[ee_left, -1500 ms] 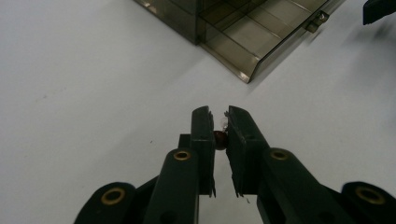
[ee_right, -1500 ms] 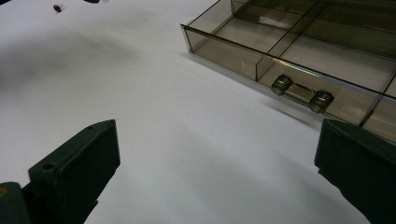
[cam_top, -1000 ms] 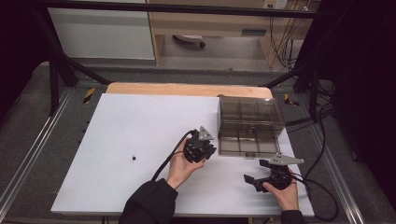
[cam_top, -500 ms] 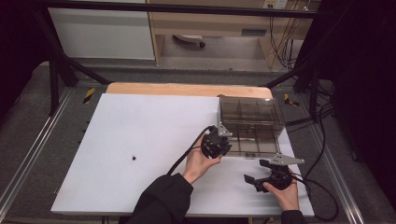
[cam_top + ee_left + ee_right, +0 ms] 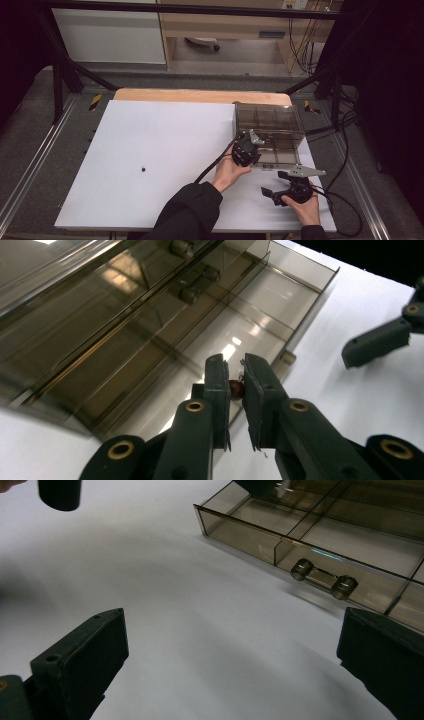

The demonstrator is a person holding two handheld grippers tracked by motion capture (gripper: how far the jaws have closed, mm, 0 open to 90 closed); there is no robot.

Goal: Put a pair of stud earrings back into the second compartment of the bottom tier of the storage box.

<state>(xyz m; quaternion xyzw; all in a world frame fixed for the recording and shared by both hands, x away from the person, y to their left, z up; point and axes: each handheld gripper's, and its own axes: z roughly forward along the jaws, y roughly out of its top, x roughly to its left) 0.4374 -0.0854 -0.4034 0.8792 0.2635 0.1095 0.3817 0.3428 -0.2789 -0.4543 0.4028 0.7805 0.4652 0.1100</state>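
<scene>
Compared with a second ago, the left gripper [image 5: 248, 145] is no longer over the bare white table [image 5: 150, 150]: it has travelled to the right and now hangs over the pulled-out drawer [image 5: 272, 157] of the smoky transparent organizer box [image 5: 270, 120]. I judge that the carrying step is almost finished and the release into a compartment comes next.

Nearest to the person, the right gripper [image 5: 280, 190] rests low on the table in front of the box, in the same place as before. Its jaws stand wide apart with nothing between them; the right gripper view looks past them to the drawer handle [image 5: 324, 578].

A little farther, the left gripper [image 5: 236, 385] has its jaws pressed nearly together, pinching a small dark red bead [image 5: 236, 388] between the pads. The bead is held just above the drawer's front compartment, not yet inside it.

Farther on the table, a small black speck [image 5: 143, 169] lies alone, well apart from both hands.
</scene>
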